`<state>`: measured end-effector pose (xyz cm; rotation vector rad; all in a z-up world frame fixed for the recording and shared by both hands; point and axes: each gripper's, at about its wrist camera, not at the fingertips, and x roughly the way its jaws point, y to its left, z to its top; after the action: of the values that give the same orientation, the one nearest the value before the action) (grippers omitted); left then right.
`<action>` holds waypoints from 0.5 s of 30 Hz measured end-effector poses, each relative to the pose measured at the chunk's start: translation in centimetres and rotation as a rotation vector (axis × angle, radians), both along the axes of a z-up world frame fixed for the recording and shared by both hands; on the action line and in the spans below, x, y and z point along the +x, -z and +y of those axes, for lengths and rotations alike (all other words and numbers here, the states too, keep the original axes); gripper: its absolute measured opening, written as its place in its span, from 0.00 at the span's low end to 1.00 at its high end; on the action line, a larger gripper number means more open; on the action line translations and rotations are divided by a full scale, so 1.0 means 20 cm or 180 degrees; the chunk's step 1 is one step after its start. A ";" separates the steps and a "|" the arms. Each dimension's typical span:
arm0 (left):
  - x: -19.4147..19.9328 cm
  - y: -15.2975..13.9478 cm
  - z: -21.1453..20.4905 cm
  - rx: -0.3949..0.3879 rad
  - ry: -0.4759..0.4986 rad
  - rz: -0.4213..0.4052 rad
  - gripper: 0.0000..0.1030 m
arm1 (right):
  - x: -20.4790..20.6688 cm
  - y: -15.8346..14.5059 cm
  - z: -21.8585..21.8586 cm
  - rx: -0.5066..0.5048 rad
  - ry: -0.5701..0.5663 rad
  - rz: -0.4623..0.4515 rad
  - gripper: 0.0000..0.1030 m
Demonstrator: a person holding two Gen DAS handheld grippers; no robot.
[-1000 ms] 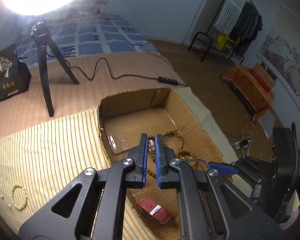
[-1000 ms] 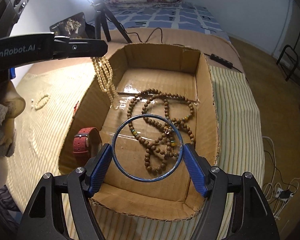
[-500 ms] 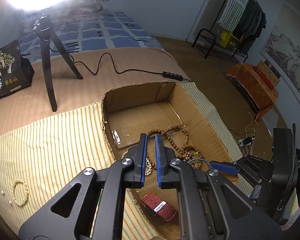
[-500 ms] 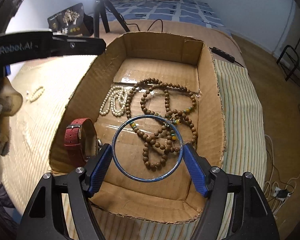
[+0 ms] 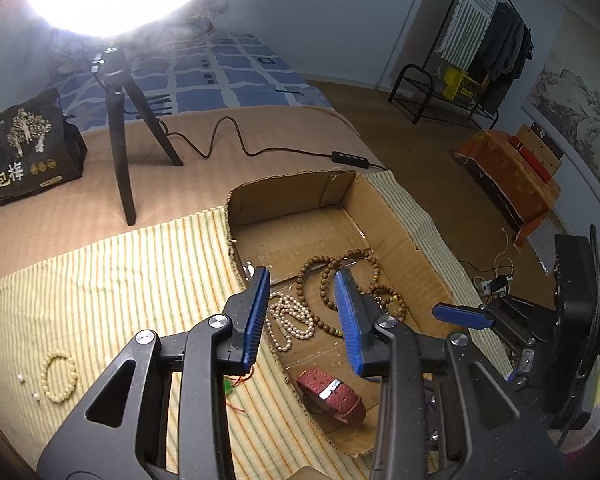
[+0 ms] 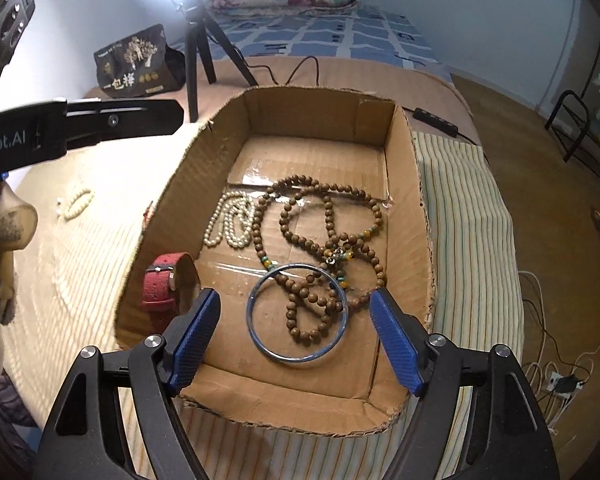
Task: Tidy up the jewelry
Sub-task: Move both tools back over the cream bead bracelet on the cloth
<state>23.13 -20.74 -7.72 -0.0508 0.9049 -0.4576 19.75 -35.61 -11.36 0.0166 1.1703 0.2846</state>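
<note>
A cardboard box (image 6: 404, 184) on a striped cloth holds a brown bead necklace (image 6: 324, 224), a pearl strand (image 6: 230, 224), a red watch strap (image 6: 162, 284) and a blue bangle (image 6: 298, 316) lying on the beads. My right gripper (image 6: 296, 332) is open and empty above the box's near end, the bangle below it. My left gripper (image 5: 304, 316) is open and empty over the box's left wall; pearls (image 5: 288, 320) and the strap (image 5: 332, 394) show beneath it. A cream bead bracelet (image 5: 58, 376) lies on the cloth at left.
A black tripod (image 5: 120, 128) with a bright lamp and a cable (image 5: 236, 144) stands behind the box. A dark printed bag (image 5: 24, 152) sits at the back left. A red-green thread (image 5: 236, 388) lies on the cloth. The bed's right edge drops to the floor.
The left gripper dropped the pearl strand into the box and opened. The right gripper opened and the blue bangle fell onto the brown beads.
</note>
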 end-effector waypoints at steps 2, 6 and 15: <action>-0.02 -0.02 0.02 0.0010 -0.0008 -0.0028 0.33 | 0.00 -0.02 0.01 0.0008 -0.0009 -0.0034 0.75; -0.06 -0.07 0.07 0.0058 -0.0031 -0.0096 0.33 | -0.02 -0.08 0.05 0.0015 -0.0038 -0.0122 0.75; -0.17 -0.21 0.28 0.0073 -0.0168 -0.0284 0.33 | -0.05 -0.24 0.16 0.0060 -0.0028 -0.0387 0.75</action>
<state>19.81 -15.07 -3.58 -0.0330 0.8190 -0.3972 18.76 -32.47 -6.51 0.0106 1.0471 0.3004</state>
